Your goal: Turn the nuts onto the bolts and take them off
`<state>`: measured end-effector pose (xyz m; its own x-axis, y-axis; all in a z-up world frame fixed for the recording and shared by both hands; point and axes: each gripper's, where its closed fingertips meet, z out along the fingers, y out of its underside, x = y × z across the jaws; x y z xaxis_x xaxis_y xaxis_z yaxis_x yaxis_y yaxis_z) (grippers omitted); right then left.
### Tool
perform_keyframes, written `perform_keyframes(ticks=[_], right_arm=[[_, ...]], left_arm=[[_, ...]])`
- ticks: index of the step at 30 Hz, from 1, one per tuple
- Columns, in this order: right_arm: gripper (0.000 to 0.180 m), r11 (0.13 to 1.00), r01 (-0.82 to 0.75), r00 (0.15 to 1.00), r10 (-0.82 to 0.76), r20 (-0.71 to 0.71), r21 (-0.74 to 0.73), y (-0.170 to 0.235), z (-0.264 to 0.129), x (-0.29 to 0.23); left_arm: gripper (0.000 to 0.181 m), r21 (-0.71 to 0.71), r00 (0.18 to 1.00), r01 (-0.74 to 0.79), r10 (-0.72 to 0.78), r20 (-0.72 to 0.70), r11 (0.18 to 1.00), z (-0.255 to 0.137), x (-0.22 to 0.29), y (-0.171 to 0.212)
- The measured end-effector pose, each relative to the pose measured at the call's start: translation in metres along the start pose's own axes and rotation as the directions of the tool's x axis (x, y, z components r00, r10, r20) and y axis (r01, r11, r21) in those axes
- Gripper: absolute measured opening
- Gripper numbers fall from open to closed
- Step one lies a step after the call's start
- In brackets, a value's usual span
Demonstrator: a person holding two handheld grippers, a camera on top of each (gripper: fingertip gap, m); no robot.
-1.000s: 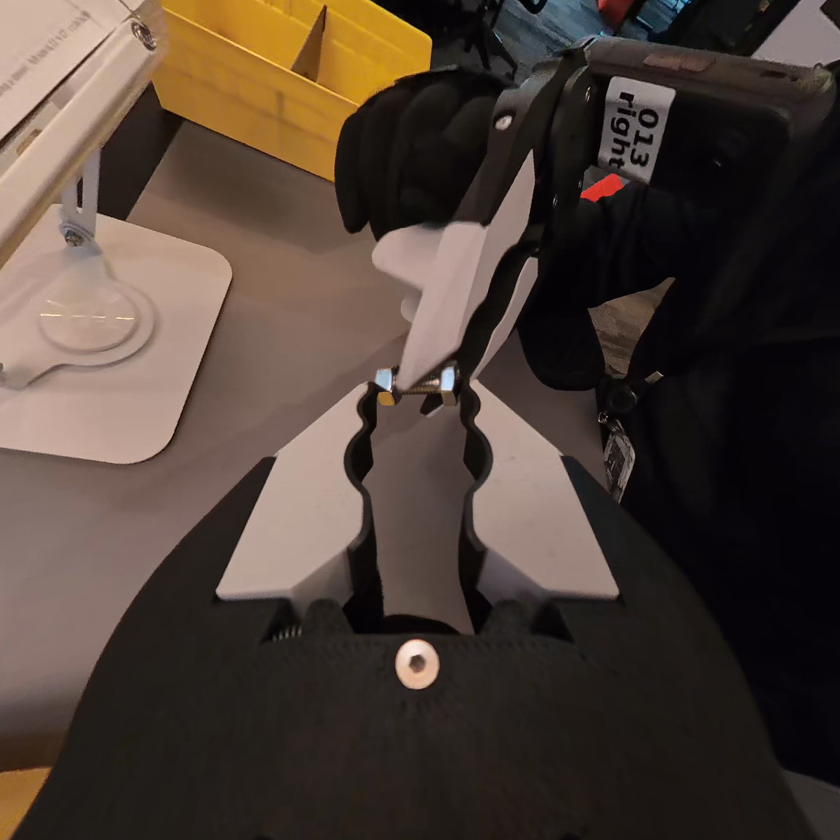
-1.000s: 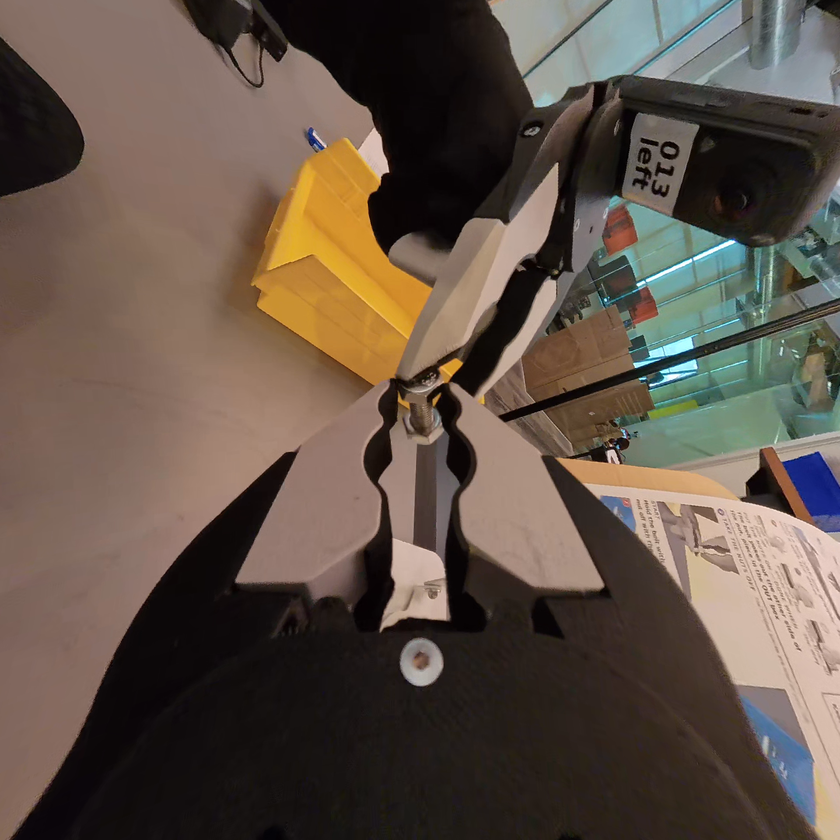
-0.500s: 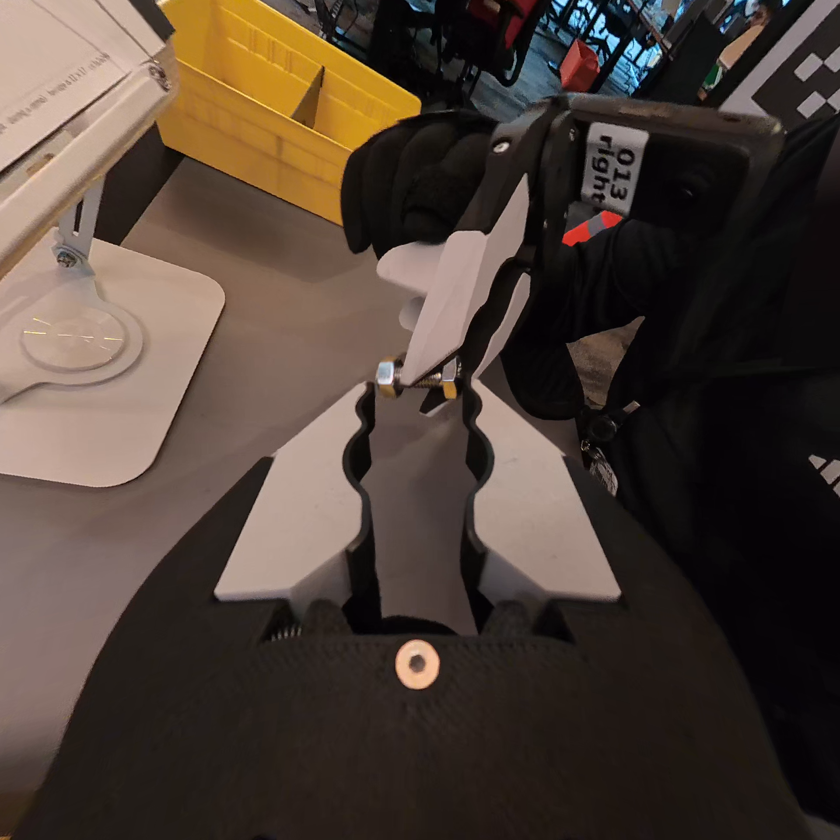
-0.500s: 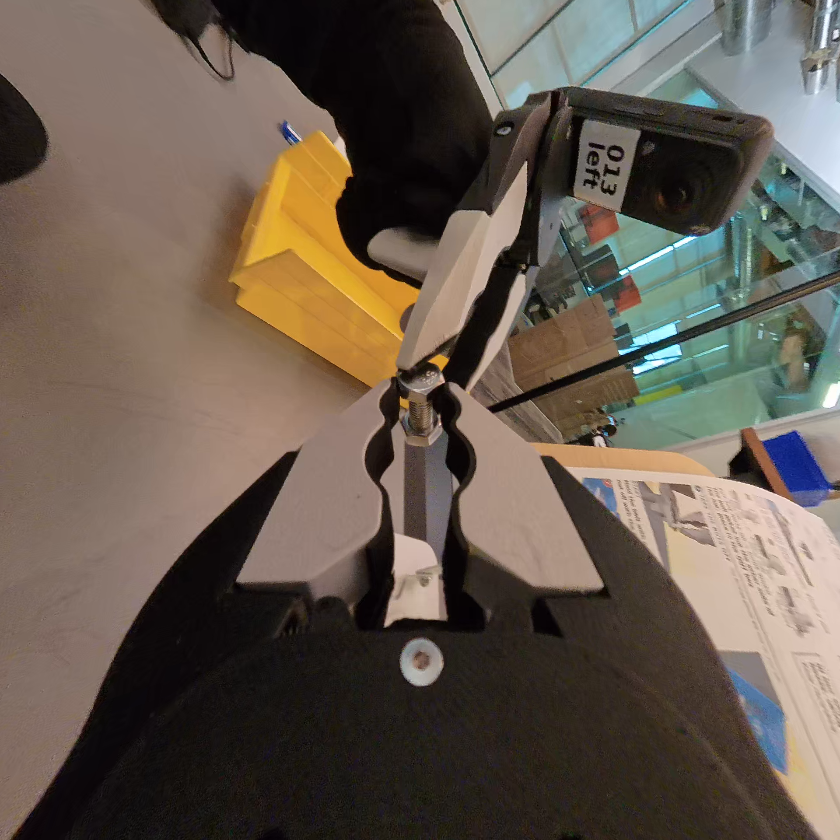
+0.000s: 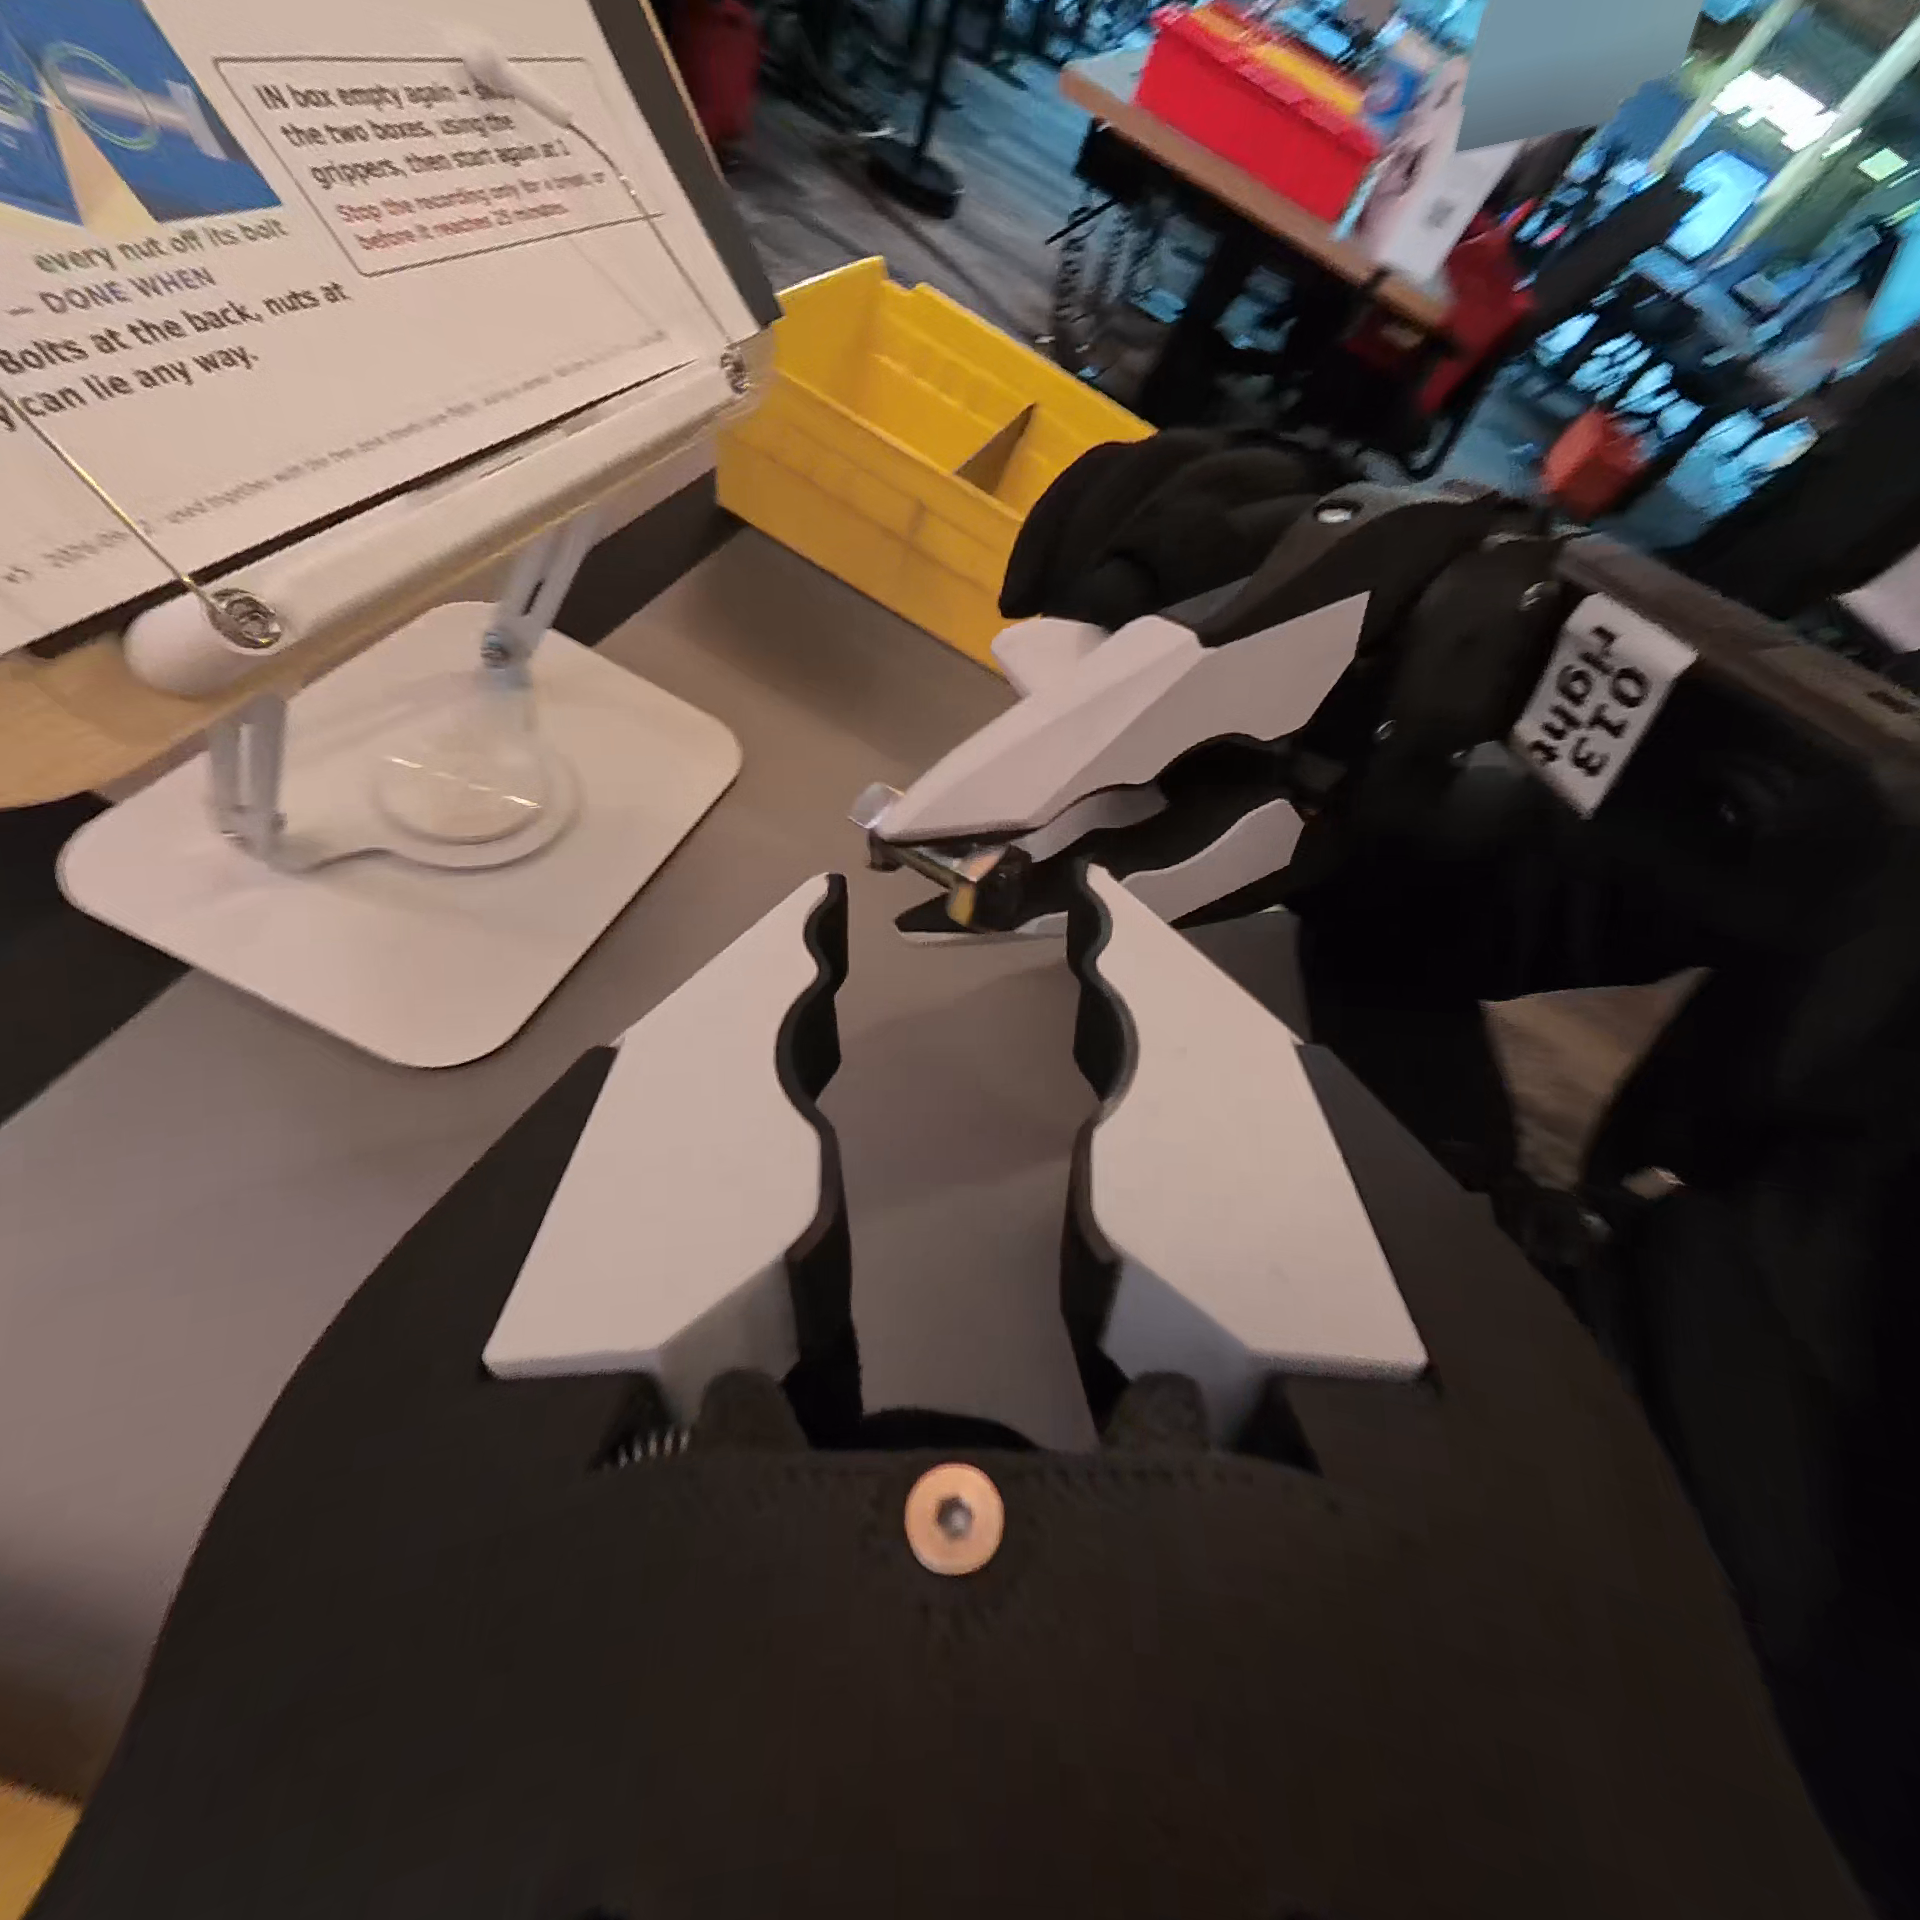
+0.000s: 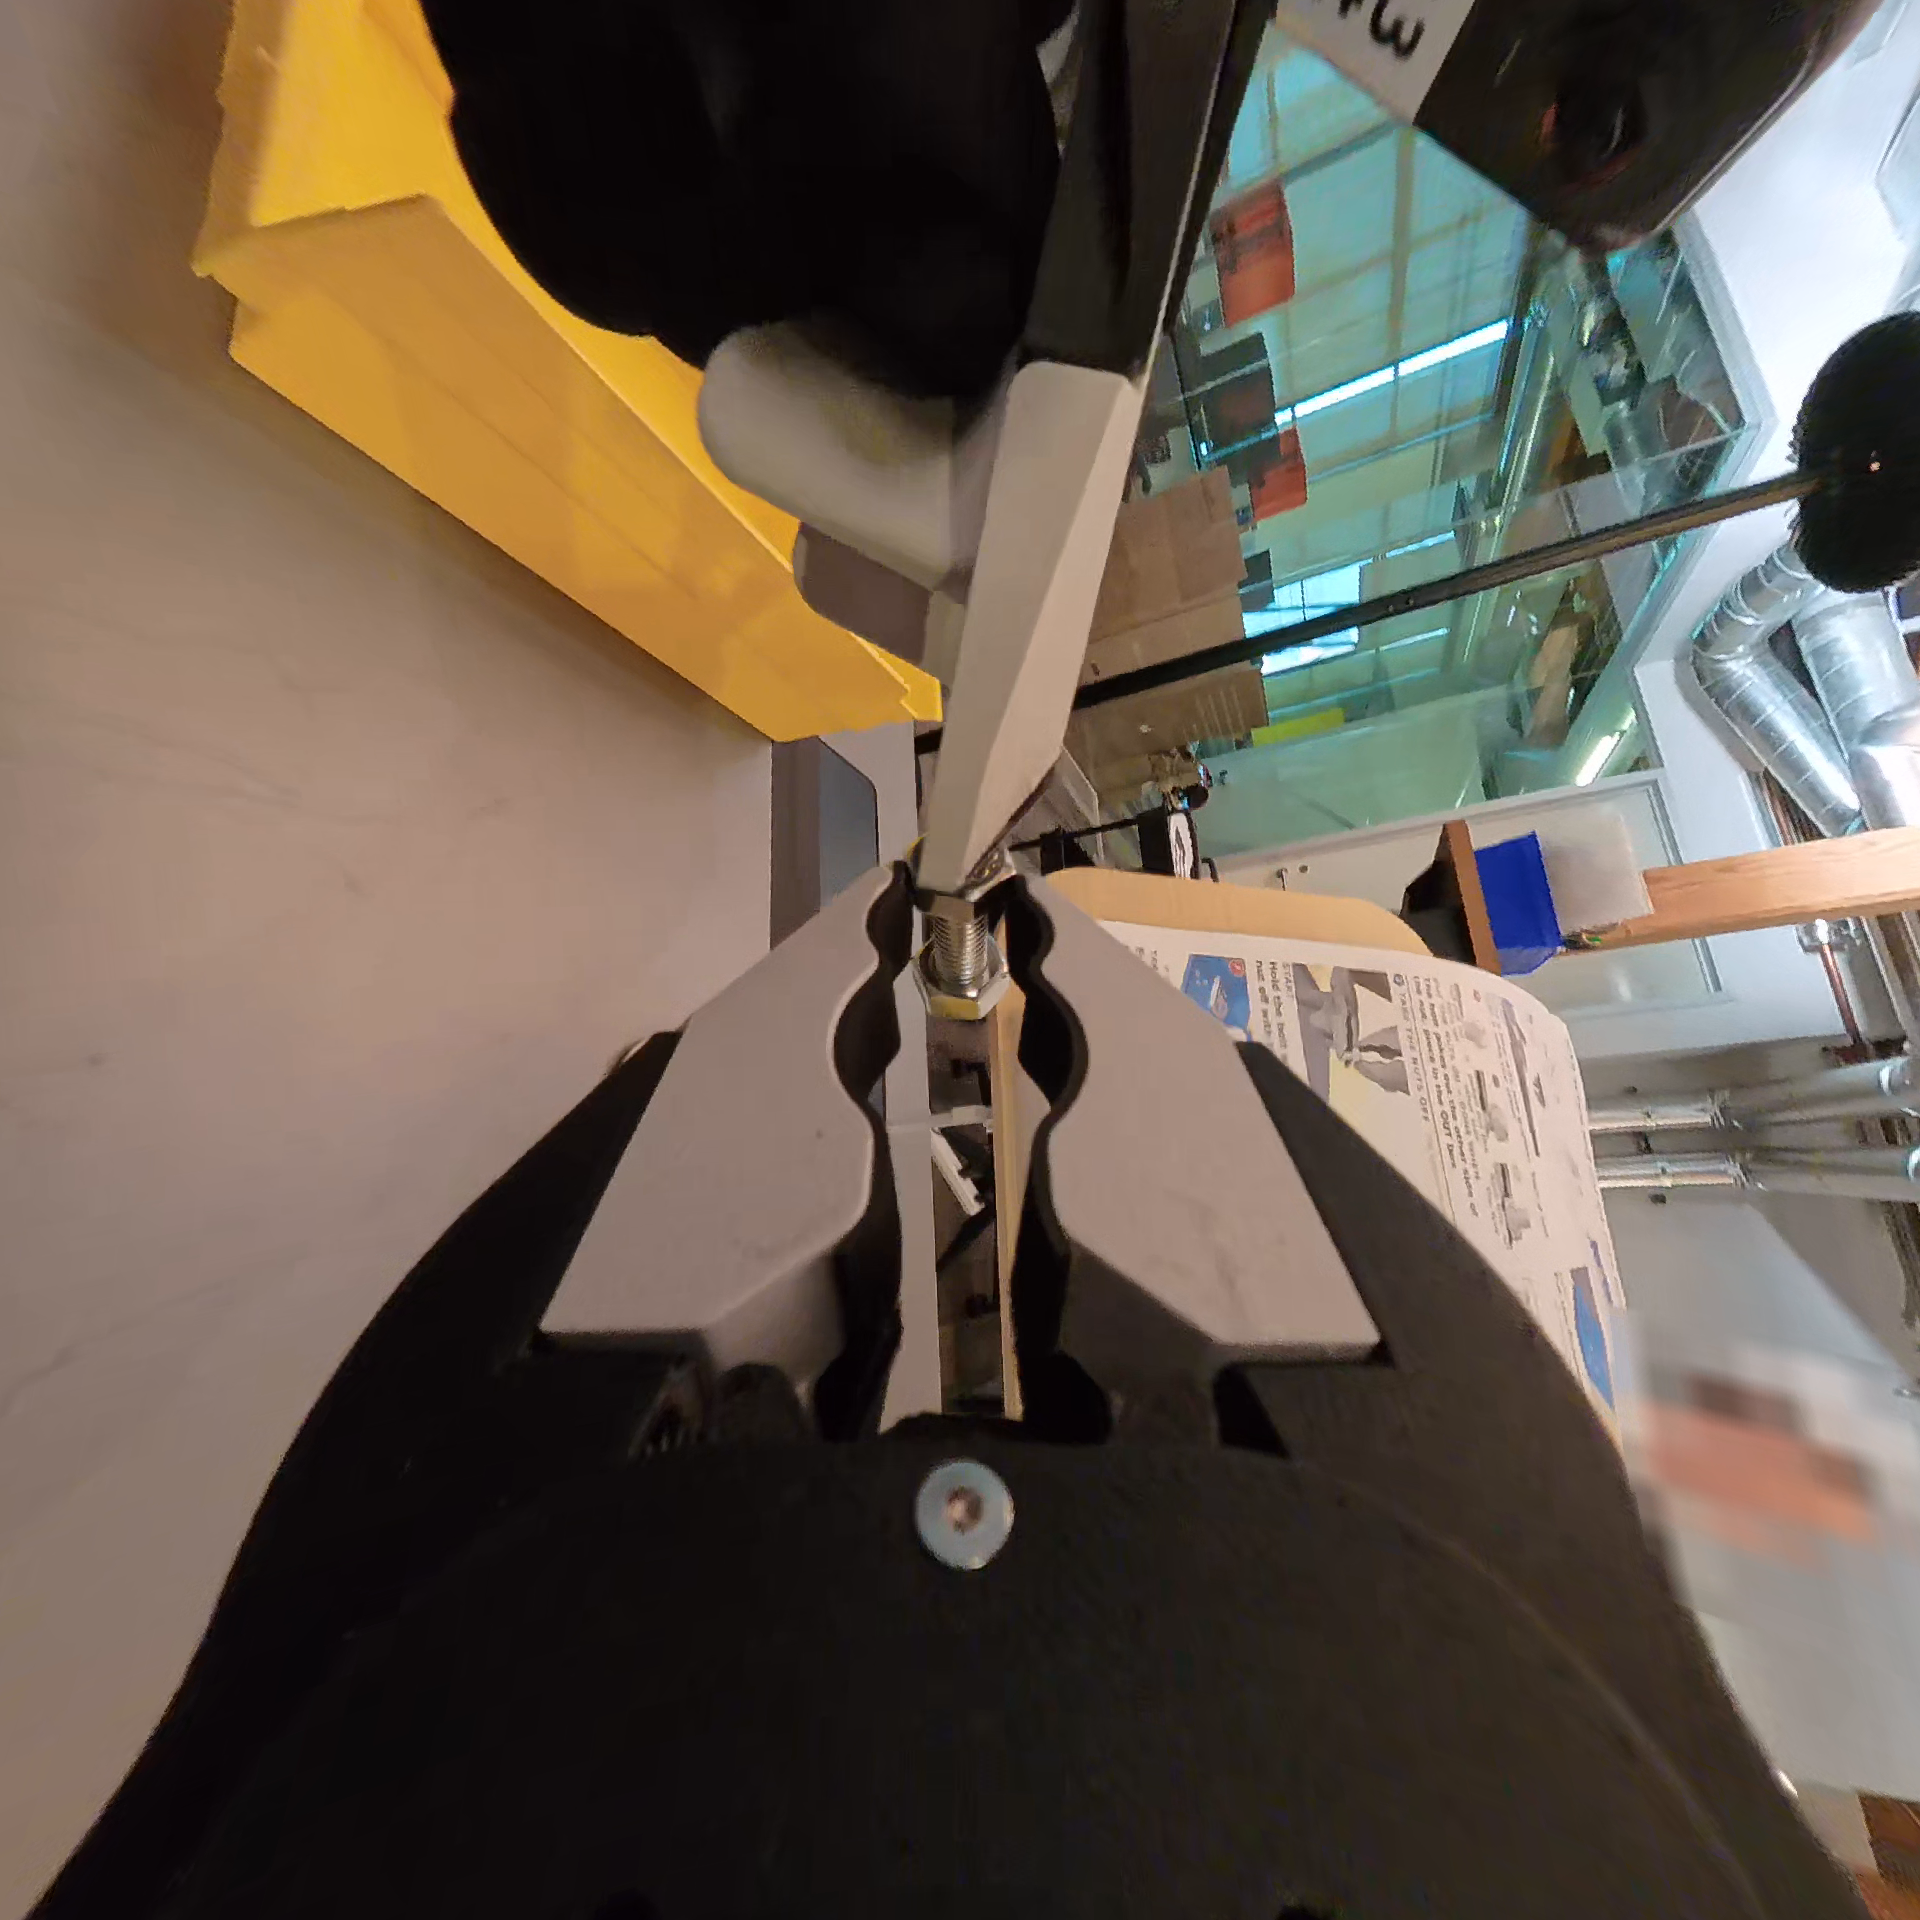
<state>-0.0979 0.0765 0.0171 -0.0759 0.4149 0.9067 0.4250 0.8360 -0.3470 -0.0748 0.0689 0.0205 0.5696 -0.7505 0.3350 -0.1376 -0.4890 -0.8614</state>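
Note:
A silver bolt (image 5: 932, 860) with a hex nut (image 6: 958, 987) on its thread is clamped between the grey fingers of my right gripper (image 6: 958, 896), lying along their length. In the left wrist view the right gripper (image 5: 902, 871) comes in from the right, turned on its side, in a black gloved hand (image 5: 1143, 520). My left gripper (image 5: 958, 902) is open, with its tips just short of the bolt and one on each side. In the right wrist view one left finger (image 6: 1039, 623) comes down onto the bolt's far end.
A yellow divided bin (image 5: 883, 436) stands at the back of the grey table (image 5: 312, 1143); it also shows in the right wrist view (image 6: 520, 468). A white stand (image 5: 416, 935) holds an instruction sheet (image 5: 312, 260) at the left. The person's dark clothing fills the right. Only a small space, under 4 cm, lies between the two pairs of fingers.
The right gripper has rolled onto its side with the bolt. The left gripper's tips, which spanned the bolt from head to nut, now sit just off it. The left view has tilted up.

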Motion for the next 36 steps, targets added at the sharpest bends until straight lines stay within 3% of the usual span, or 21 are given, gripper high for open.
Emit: perform_keyframes(ticks=[7,11,15,20,23,25,28,30,36], right_arm=[[0.016,0.997,-0.016,0.999,0.013,-0.035,-0.070,0.006,0.006,0.003],[0.016,0.993,-0.016,0.999,0.010,-0.053,-0.118,0.012,0.009,0.004],[0.016,0.993,-0.022,0.998,0.015,-0.065,-0.115,0.013,0.009,0.007],[0.033,0.996,-0.077,0.996,0.076,-0.046,-0.042,0.012,0.001,0.016],[0.034,0.958,-0.274,0.962,0.272,0.035,0.080,0.019,-0.012,0.028],[0.033,0.847,-0.510,0.858,0.488,0.159,0.149,0.029,-0.021,0.036],[0.029,0.492,-0.832,0.555,0.729,0.400,0.259,0.030,-0.040,0.057],[0.026,0.279,-0.933,0.360,0.747,0.559,0.227,0.028,-0.046,0.060],[0.030,-0.048,-0.999,-0.027,0.595,0.803,0.001,0.009,-0.045,0.044]], left_arm=[[0.035,0.010,0.989,-0.027,0.025,0.147,1.000,0.010,-0.013,-0.001],[0.019,0.004,0.980,-0.060,0.058,0.191,0.998,0.013,-0.013,-0.001],[0.017,0.012,0.973,-0.095,0.091,0.213,0.995,0.014,-0.013,-0.003],[0.017,0.045,0.966,-0.127,0.113,0.233,0.991,0.010,-0.016,-0.008],[0.017,0.127,0.965,-0.197,0.169,0.202,0.972,0.003,-0.007,-0.018],[0.016,0.195,0.958,-0.253,0.217,0.188,0.948,-0.003,0.002,-0.026],[0.016,0.246,0.919,-0.367,0.308,0.246,0.897,-0.010,0.009,-0.035],[0.017,0.214,0.857,-0.475,0.395,0.330,0.854,-0.010,0.010,-0.038],[0.016,-0.069,0.520,-0.773,0.691,0.501,0.631,0.006,0.023,-0.039]])
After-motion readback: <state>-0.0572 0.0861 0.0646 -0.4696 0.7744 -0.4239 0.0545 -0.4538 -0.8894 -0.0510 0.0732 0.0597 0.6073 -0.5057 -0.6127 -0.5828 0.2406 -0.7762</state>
